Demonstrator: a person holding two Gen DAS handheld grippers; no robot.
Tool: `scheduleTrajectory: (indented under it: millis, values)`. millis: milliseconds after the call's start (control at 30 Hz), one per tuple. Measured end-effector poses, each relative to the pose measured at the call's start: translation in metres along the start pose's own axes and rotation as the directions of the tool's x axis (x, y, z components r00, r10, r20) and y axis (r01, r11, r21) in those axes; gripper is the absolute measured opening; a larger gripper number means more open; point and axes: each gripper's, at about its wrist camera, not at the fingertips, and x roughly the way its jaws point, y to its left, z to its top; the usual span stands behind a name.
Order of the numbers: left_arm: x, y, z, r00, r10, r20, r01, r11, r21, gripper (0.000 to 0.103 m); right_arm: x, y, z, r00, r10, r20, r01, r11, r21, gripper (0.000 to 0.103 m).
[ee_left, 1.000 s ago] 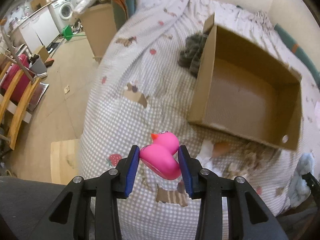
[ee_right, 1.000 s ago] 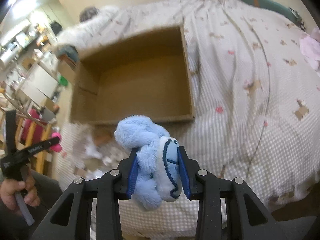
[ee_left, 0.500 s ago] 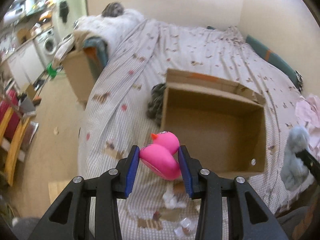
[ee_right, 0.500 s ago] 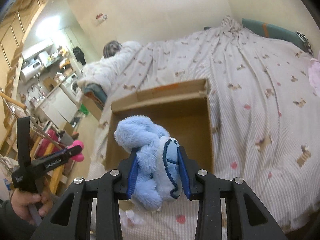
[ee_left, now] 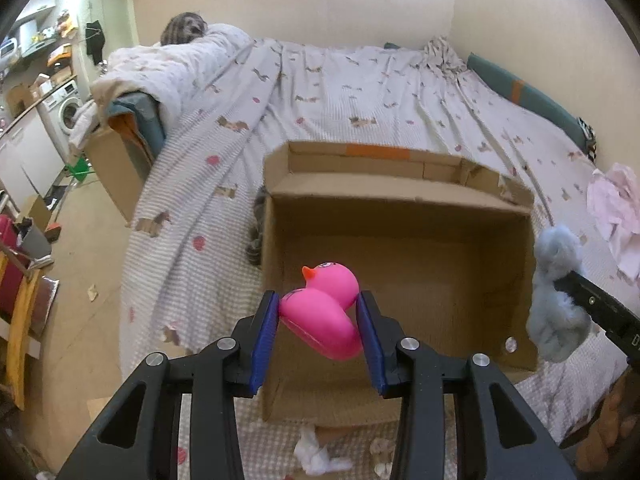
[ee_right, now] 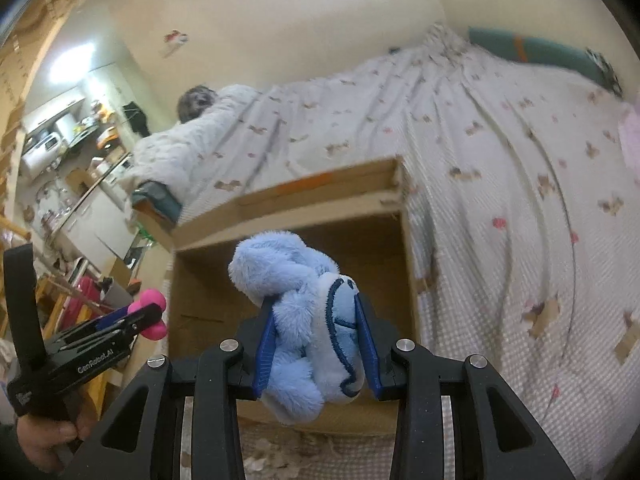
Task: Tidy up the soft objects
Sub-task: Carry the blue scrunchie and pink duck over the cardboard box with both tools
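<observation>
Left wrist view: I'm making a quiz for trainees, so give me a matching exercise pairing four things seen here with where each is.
Things:
1. pink duck
2. blue plush toy
3. cardboard box
4. pink cloth

Places:
A. lying on the bedspread at the far right
B. clamped in the left gripper
C. standing open on the bed
D. held by the right gripper, beside the box's right wall

Pairs: 1-B, 2-D, 3-C, 4-A

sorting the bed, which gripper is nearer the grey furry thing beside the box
Left. The left gripper holds the pink duck on the side of the cardboard box where the grey furry thing lies; the right gripper is by the opposite wall.
</observation>
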Motion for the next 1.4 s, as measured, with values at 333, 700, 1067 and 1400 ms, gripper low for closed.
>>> scheduleTrajectory:
  millis: [333, 700, 1067, 1400]
  values:
    - [0.048, -0.011, -0.020, 0.996, 0.000, -0.087, 0.003, 0.999, 0.032, 0.036, 0.040, 0.005, -0.016, 0.991, -0.072, -0.111, 0.062, 0.994, -0.094, 0.040]
    - [0.052, -0.016, -0.024, 0.996, -0.005, -0.092, 0.008, 0.999, 0.042, 0.037, 0.062, 0.006, -0.027, 0.972, -0.119, -0.201, 0.098, 0.989, -0.112, 0.041]
    - [0.055, -0.017, -0.028, 0.993, -0.018, -0.115, 0.022, 0.999, 0.035, 0.037, 0.069, 0.005, -0.032, 0.959, -0.154, -0.237, 0.127, 0.984, -0.124, 0.041]
    - [0.060, -0.015, -0.029, 0.989, -0.028, -0.142, 0.032, 0.999, 0.021, 0.037, 0.071, 0.006, -0.034, 0.959, -0.152, -0.237, 0.125, 0.984, -0.128, 0.045]
